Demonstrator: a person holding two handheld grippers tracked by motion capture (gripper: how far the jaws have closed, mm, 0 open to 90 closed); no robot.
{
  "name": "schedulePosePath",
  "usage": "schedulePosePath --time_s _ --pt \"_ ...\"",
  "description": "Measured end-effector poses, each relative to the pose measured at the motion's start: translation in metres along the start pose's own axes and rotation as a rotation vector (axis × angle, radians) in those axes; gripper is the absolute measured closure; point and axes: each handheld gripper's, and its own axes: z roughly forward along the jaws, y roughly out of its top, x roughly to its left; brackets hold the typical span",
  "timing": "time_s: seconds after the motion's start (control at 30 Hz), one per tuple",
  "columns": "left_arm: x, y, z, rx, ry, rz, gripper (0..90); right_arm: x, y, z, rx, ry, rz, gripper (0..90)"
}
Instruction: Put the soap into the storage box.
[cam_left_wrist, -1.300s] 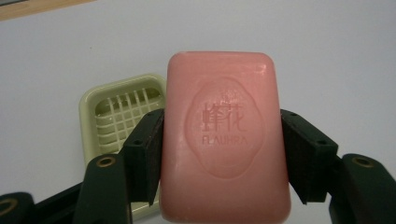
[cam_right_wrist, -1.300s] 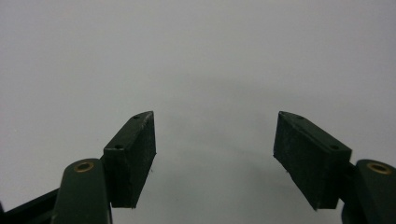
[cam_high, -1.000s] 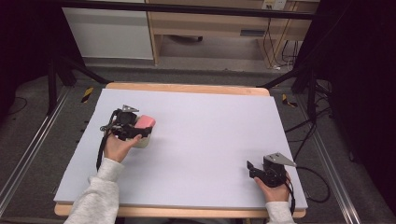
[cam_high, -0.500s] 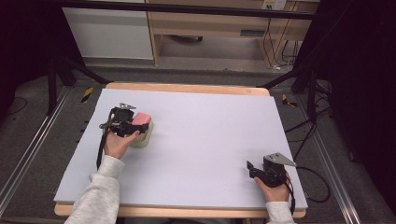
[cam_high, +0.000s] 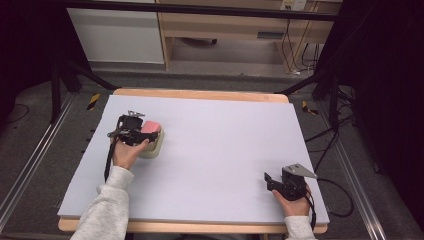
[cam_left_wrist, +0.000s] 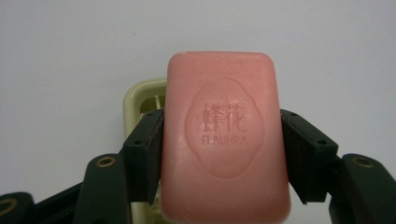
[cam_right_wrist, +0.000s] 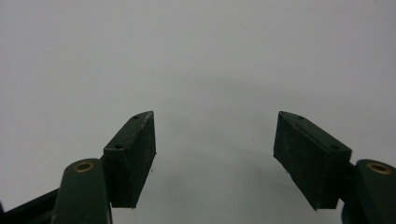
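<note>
Item 1: pink soap bar, rectangular with rounded corners, stamped oval emblem with lettering on the upper face. Clamped by its 2 long sides between the black fingers of the left gripper, pads pressed flat against both sides. Held over the left half of the desk, directly above item 2; whether touching it, not discernible.

Item 2: pale yellow-green soap dish, slotted bottom, mostly covered by the bar in the left gripper view. Seen in the high view as a cream-coloured dish resting on the desk just beside the person's left hand.

Item 3: right gripper, grey three-cornered plate on top, held by the right hand at the near right corner of the desk, well apart from items 1 and 2. Fingers spread wide, nothing between them, plain pale desk surface beyond.

Item 4: desk, pale lavender-grey sheet over a wooden board.
</note>
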Motion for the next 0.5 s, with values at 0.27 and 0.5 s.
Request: schedulePosePath --time_s 0.27,0.5 --pt "0.002 -0.006 0.009 0.022 0.017 -0.006 37.3 0.0 0.0 0.0 0.001 0.001 0.001 29.7" --pt "0.003 -0.008 0.013 0.029 0.021 -0.007 37.3 0.0 0.0 0.0 0.001 0.0 -0.001 29.7"
